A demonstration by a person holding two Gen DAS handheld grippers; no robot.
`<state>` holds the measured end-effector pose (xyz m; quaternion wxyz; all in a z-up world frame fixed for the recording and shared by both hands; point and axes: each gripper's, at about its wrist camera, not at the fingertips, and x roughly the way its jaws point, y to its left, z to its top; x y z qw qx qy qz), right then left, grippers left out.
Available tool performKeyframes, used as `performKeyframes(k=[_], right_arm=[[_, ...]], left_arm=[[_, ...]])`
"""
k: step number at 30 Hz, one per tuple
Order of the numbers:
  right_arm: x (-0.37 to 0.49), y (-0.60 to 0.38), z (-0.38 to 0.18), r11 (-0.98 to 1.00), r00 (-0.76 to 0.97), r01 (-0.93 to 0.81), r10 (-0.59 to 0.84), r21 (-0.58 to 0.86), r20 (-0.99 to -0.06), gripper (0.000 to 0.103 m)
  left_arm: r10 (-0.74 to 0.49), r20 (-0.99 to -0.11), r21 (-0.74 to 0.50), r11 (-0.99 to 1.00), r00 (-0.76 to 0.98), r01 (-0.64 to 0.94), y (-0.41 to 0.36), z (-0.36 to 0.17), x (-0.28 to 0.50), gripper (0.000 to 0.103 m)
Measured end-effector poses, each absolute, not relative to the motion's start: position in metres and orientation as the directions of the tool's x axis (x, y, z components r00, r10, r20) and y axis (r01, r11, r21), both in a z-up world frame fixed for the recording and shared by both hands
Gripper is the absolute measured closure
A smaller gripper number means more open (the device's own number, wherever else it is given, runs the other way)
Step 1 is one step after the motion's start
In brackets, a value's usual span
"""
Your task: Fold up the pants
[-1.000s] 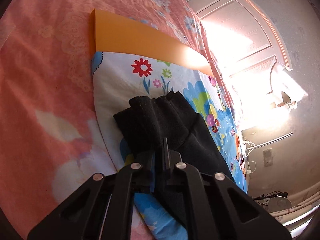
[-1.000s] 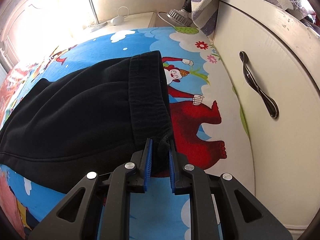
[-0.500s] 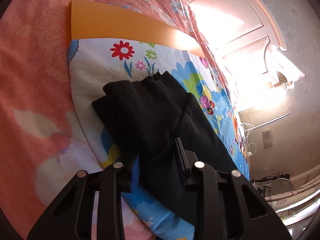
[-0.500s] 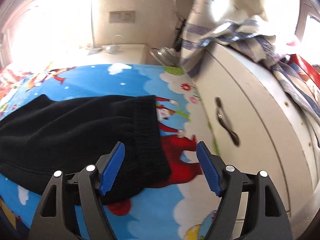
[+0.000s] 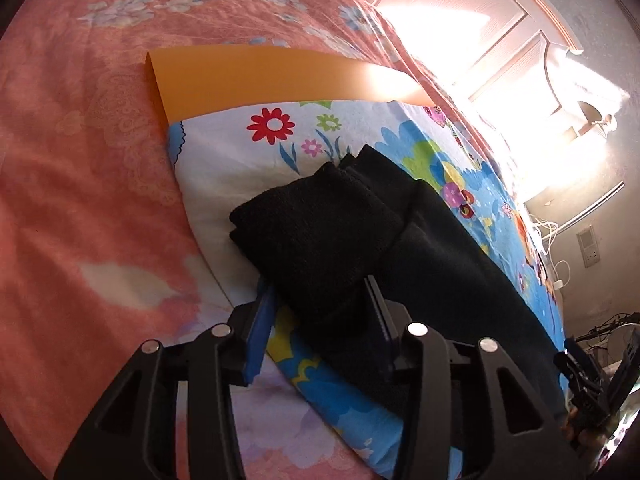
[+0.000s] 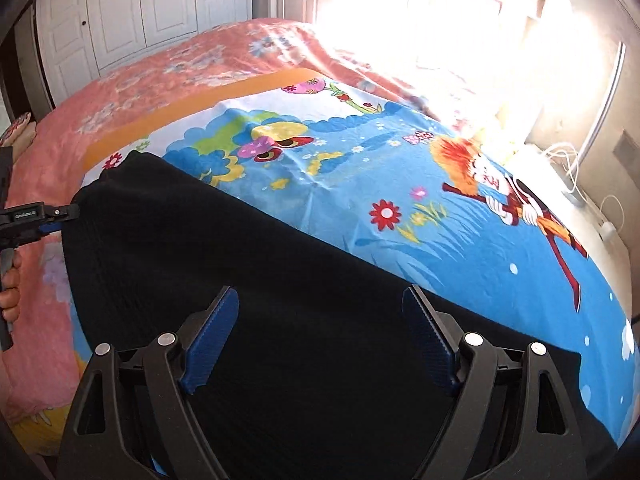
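Black pants lie lengthwise on the cartoon-print sheet spread over the pink bed cover. An orange mat shows past the sheet's far edge.

Progress: the legs appear already laid 1 on the other, with the ribbed cuffs stacked near the sheet's corner in your left wrist view. You can judge the lengthwise fold as done; no crosswise fold is visible yet, so at least 1 such fold, cuffs toward waist, seems left.

Left hand-held gripper: its jaws are opening. The cuff end sits between them, and the pads do not seem to press it.

Right hand-held gripper: its jaws are opening and already stand wide, over the middle of the pants with nothing pinched. The waist end is not in this view.

Your left hand shows at the left edge of the right wrist view, by the cuff end.
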<state>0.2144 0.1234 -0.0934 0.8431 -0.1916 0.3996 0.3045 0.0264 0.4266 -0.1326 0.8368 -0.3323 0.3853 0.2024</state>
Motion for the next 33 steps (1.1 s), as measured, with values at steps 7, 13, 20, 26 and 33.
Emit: performKeyframes(k=[7, 13, 20, 26, 33], right_arm=[[0.245, 0.146, -0.137, 0.771, 0.567, -0.599, 0.216, -0.218, -0.795, 0.012], [0.239, 0.160, -0.121, 0.786, 0.625, -0.540, 0.133, -0.302, -0.769, 0.007], [0.174, 0.194, -0.085, 0.735, 0.555, -0.665, 0.364, -0.136, -0.748, 0.006], [0.150, 0.220, -0.095, 0.696, 0.532, -0.699, 0.352, -0.165, -0.770, 0.006], [0.180, 0.217, -0.136, 0.711, 0.545, -0.657, 0.218, -0.251, -0.809, 0.007]], left_arm=[[0.275, -0.697, -0.105, 0.875, 0.663, -0.472, 0.364, -0.095, 0.042, 0.061], [0.323, -0.771, -0.012, 0.854, 0.548, -0.519, 0.368, -0.132, 0.067, 0.066], [0.388, -0.754, 0.067, 0.848, 0.530, -0.525, 0.359, -0.136, 0.065, 0.065], [0.409, -0.744, 0.086, 0.842, 0.528, -0.532, 0.356, -0.137, 0.063, 0.062], [0.424, -0.738, 0.088, 0.831, 0.525, -0.549, 0.354, -0.138, 0.063, 0.061]])
